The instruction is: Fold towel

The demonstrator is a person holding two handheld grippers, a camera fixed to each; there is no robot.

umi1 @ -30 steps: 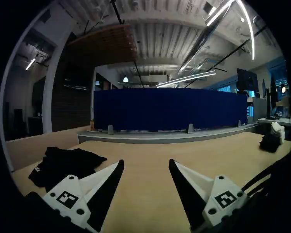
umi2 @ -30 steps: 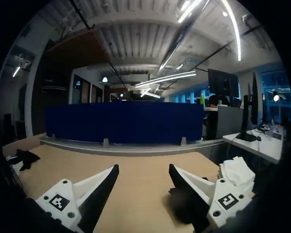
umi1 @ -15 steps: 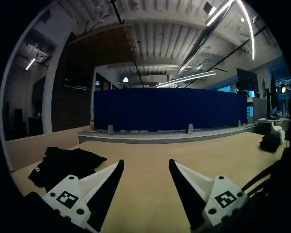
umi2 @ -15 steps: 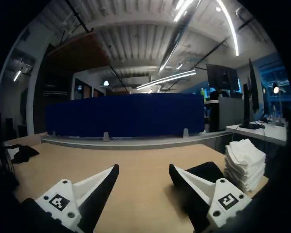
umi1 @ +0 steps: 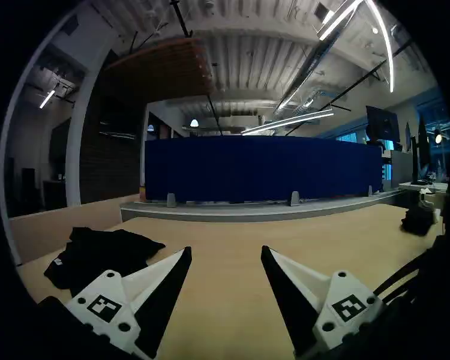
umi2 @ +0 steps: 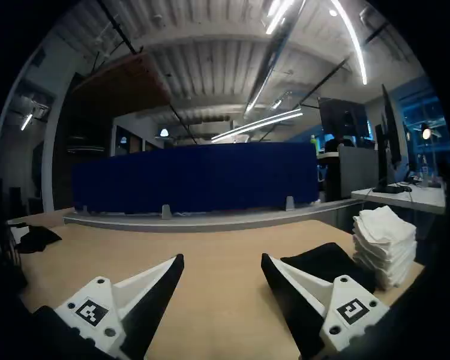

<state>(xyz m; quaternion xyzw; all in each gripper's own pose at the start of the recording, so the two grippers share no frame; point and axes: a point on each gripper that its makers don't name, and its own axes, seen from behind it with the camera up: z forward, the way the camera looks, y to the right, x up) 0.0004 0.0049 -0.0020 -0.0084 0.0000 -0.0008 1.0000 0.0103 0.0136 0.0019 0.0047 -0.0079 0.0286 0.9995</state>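
Nearest, the left gripper [umi1: 226, 251]: jaws spread wide with nothing between them, tips over the pale wood tabletop [umi1: 225, 231]; contact with it cannot be judged. Each finger carries a square black-and-white marker [umi1: 103, 307], a block pattern with no letters. The lower part of both fingers is cut off at the bottom of the view. Just past the left finger lies the black crumpled towel [umi1: 105, 252], its near edge hidden behind that finger. A small white tag [umi1: 57, 261] shows on it, print too small to read. The right gripper [umi2: 222, 258] is likewise wide open and empty. Directly behind its right finger sits a black folded towel [umi2: 324, 259], its near corner covered by the finger. Close beside that is a stack of white towels [umi2: 386, 240]; whether the two touch is unclear. In the left gripper view a dark heap [umi1: 417, 221] at the table's far right is too small to identify. In the right gripper view a dark cloth [umi2: 36, 238] at far left is partly cut off. Farther back a grey rail [umi1: 237, 211] runs along the table's rear edge, with a blue partition [umi1: 261, 168] standing on it and hiding whatever is behind. Beyond, dim: monitors [umi2: 344, 120], a side desk [umi2: 399, 195], strip lights [umi2: 348, 42] on a ribbed ceiling.
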